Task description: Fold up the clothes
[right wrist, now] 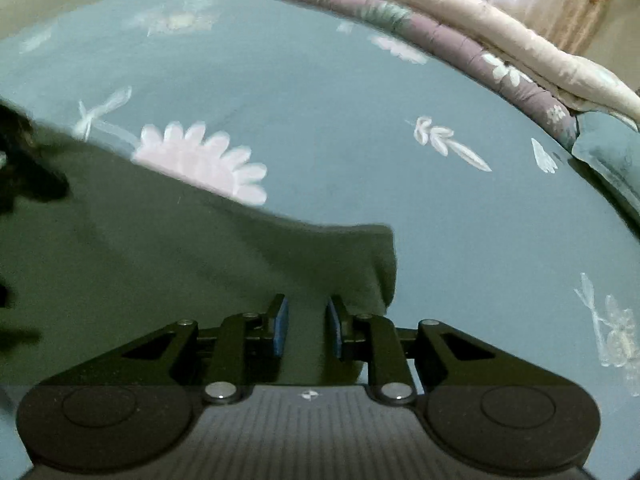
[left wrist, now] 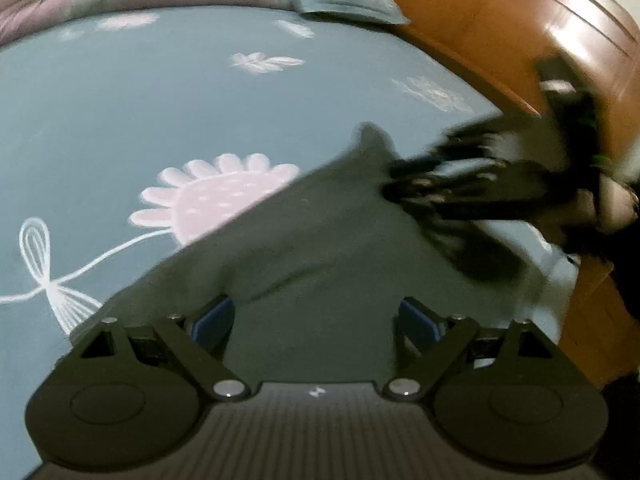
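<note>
My left gripper (left wrist: 316,320), black with blue pads, stands wide open at the bottom of its own frame, its two fingers well apart over the dark grey-green cloth garment (left wrist: 312,248), gripping nothing. The garment lies spread on the teal bedsheet printed with white and pink flowers (left wrist: 200,104), filling the lower centre and right of the left wrist view and rising to a small peak just right of centre. It partly covers a large pink daisy print (left wrist: 212,196) at centre left. My right gripper (right wrist: 306,328), seen at the bottom centre of its own view, has its blue pads (right wrist: 282,330) drawn in on either side of a raised fold of the same garment (right wrist: 160,264); the cloth fills the narrow gap, and the pads appear to be pinching it, though blur makes the contact itself hard to confirm. In the left wrist view that right gripper (left wrist: 404,192) shows as a smeared black shape at centre right, its tips at the garment's far edge. In the right wrist view the garment spreads over the lower left, ending in a rounded corner just right of centre. A folded mauve and cream floral quilt (right wrist: 460,44) runs along the upper right there, and a glossy orange-brown wooden bed frame (left wrist: 500,28) curves across the upper right of the left wrist view.
</note>
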Motion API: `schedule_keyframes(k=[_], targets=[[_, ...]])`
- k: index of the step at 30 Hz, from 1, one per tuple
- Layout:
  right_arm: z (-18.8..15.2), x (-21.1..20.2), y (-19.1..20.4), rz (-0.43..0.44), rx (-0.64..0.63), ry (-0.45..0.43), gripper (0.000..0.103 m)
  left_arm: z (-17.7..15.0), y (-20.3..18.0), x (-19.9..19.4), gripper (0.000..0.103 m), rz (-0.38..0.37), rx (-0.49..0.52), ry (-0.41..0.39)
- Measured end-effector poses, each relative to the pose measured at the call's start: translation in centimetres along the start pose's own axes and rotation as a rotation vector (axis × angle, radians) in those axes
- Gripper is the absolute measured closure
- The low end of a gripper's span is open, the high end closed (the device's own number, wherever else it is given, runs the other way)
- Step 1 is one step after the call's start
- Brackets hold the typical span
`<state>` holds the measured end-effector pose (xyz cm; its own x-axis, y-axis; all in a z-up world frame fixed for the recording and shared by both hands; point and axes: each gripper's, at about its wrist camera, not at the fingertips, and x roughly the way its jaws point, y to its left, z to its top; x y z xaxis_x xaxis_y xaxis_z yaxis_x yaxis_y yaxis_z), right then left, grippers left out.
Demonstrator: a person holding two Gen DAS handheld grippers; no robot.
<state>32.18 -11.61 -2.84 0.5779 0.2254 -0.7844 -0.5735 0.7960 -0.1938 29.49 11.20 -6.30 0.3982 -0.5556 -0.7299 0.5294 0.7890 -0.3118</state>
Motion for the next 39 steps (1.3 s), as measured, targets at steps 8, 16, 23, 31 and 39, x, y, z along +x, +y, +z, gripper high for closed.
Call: schedule_keyframes(k=[8, 16, 23, 31, 39], targets=[[1.4, -1.0, -1.7, -0.073, 0.106, 0.013, 0.076, 1.3, 0.0, -1.7, 0.012, 0.015, 0.029, -0.033], [1.0, 2.9, -7.8, 0.103, 0.513, -0.014, 0.063, 0.3, 0.5, -2.6, 0.012, 0.033, 0.016, -0.029], [1.9, -1.3, -5.5, 0.129, 0.416, -0.039, 0.061, -0.5, 0.8, -5.5, 0.012, 0.041, 0.009, -0.053], [1.4, 0.4, -0.7, 0.091, 0.224, 0.056, 0.047, -1.7, 2.3, -4.3, 0.01, 0.067, -0.037, -0.02], [1.5, -3.5, 2.7, 0.177, 0.077, 0.049, 0.032, -3.1, 1.8, -5.8, 0.01, 0.02, -0.04, 0.01]])
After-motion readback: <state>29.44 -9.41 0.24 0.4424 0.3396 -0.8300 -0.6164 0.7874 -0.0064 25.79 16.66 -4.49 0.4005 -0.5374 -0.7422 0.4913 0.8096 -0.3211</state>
